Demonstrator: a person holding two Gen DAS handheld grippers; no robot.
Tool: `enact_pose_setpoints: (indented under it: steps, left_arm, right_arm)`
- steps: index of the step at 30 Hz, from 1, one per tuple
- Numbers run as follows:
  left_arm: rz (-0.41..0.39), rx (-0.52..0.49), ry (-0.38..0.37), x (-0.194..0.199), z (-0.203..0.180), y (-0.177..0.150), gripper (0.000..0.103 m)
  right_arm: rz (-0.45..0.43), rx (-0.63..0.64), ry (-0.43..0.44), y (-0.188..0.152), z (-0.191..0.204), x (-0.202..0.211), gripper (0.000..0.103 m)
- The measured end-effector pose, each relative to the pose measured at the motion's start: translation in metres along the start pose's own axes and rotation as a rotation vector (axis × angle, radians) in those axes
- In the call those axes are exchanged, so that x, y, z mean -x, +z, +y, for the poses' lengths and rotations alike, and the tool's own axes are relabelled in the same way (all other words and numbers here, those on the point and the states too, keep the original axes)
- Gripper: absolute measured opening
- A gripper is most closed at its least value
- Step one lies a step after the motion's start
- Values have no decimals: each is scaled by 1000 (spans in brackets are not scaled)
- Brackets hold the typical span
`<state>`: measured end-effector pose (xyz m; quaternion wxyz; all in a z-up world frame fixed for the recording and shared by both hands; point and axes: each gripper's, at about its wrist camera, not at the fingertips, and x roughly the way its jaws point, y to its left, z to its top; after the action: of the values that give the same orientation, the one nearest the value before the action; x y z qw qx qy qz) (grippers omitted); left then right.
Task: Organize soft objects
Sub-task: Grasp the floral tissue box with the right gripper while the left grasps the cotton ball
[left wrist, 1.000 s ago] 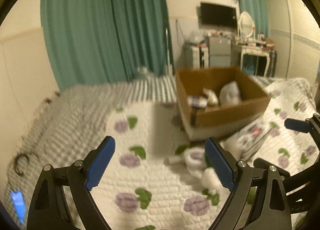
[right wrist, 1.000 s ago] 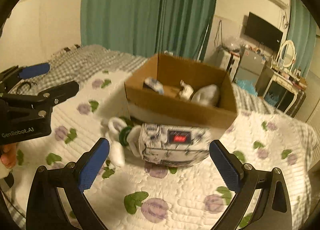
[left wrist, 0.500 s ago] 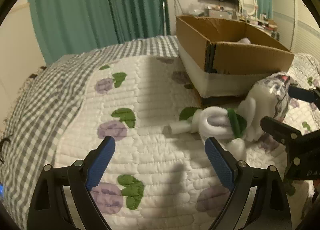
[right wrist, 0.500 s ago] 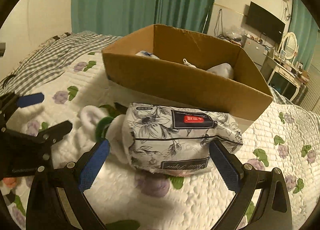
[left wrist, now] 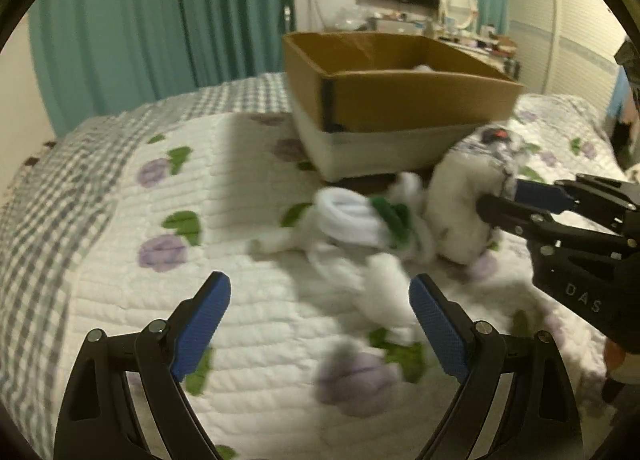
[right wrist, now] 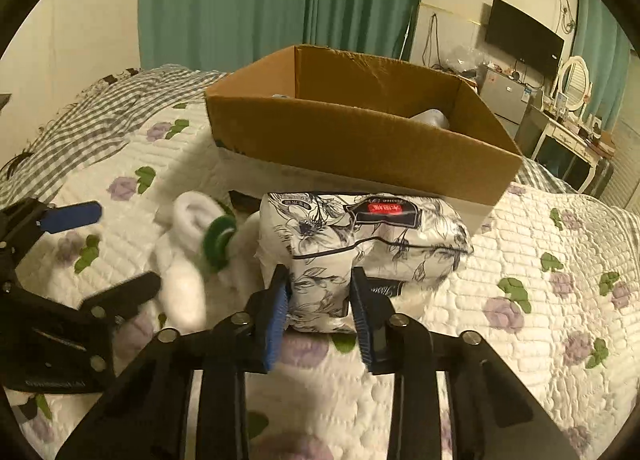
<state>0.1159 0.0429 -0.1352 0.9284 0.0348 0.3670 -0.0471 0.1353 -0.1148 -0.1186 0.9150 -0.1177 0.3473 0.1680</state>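
Cardboard box (right wrist: 360, 140) just behind tissue pack (right wrist: 360, 244) (white socks (right wrist: 192, 236) alongside)

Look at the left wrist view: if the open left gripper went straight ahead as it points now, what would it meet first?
Probably the white socks with green cuffs lying on the quilt, just ahead of the left gripper. Depth is blurred, so this is a judgement.

Cardboard box (right wrist: 360, 140) wall blocks behind tissue pack (right wrist: 360, 236).
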Motion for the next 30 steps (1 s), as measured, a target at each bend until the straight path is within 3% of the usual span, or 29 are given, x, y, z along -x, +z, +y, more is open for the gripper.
enact_pose_setpoints:
  steps: [5,10,12,14,22,30]
  left_arm:
    - [49,-36,-62,-15,-18,-4,90]
    - [117,-33,-129,-36,-23,-3,59]
    - [133,-23,-153,-41,-22,-3,41]
    - [137,-24,-180,-41,-21,-3,36]
    - [83,-11,-227,-5,-18,6,34]
    - [-34,-28,-184,66,-12,44,34]
  right_arm:
    - [-9,-47,11,-6,-10,14,23]
    - [-28,-84,12,-8,-20,30,22]
    - [-36,-109,20,-8,-25,34,22]
    - [-39,-114,17,-8,-26,37,22]
    - [-98,-114,23,-3,-22,71,21]
    - [-199,-106,20,18,-19,124,20]
